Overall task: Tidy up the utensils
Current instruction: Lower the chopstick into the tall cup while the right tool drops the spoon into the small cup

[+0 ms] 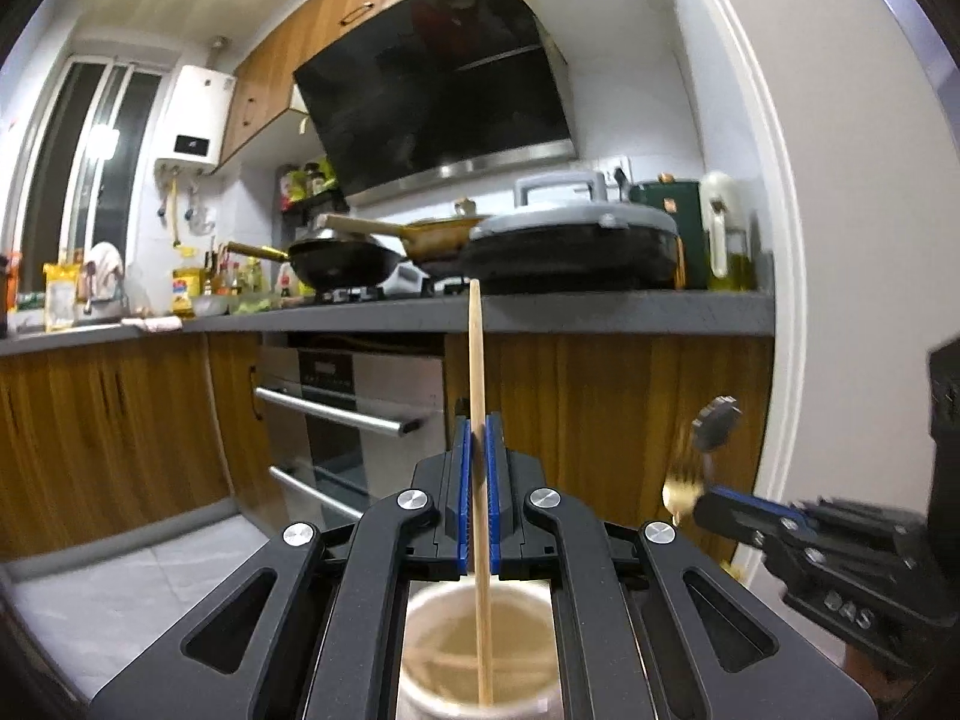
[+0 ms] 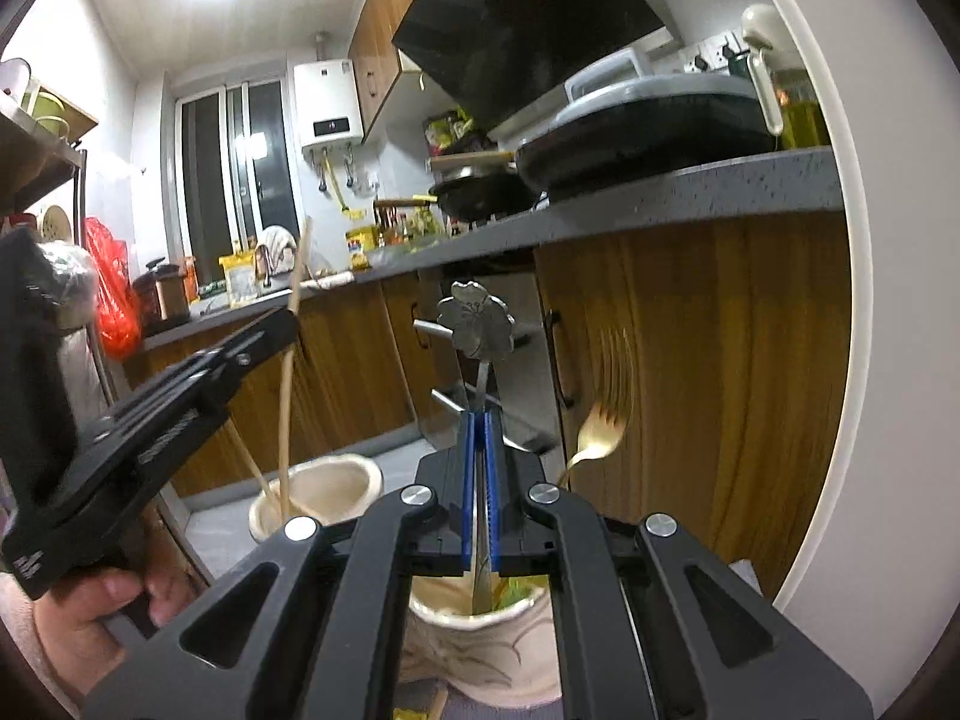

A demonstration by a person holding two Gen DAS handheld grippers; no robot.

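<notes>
My left claw (image 1: pixel 478 438) was fully closed on a thin, pale wooden chopstick (image 1: pixel 478 360), which stood almost upright with its lower end inside the cream ceramic holder cup (image 1: pixel 528 606) just below the claw. My right claw (image 2: pixel 479 438) was also fully closed, on the flat stem of a silver metal spoon with a flower-shaped handle end (image 2: pixel 475 319); the stem went down into a second cream ceramic vase with a painted pattern (image 2: pixel 480 654). A gold metal fork (image 2: pixel 600 429) leaned out of that vase, beside the claw. I judged the chopstick to be very light and stiff, but smooth and round, so it could turn or slide between the pads; holding it near the middle, as it was, seemed right. The spoon looked heavier at the flower end and slippery, so a grip on the flat stem was safest. Both ceramic pots seemed fragile and easy to tip over.
</notes>
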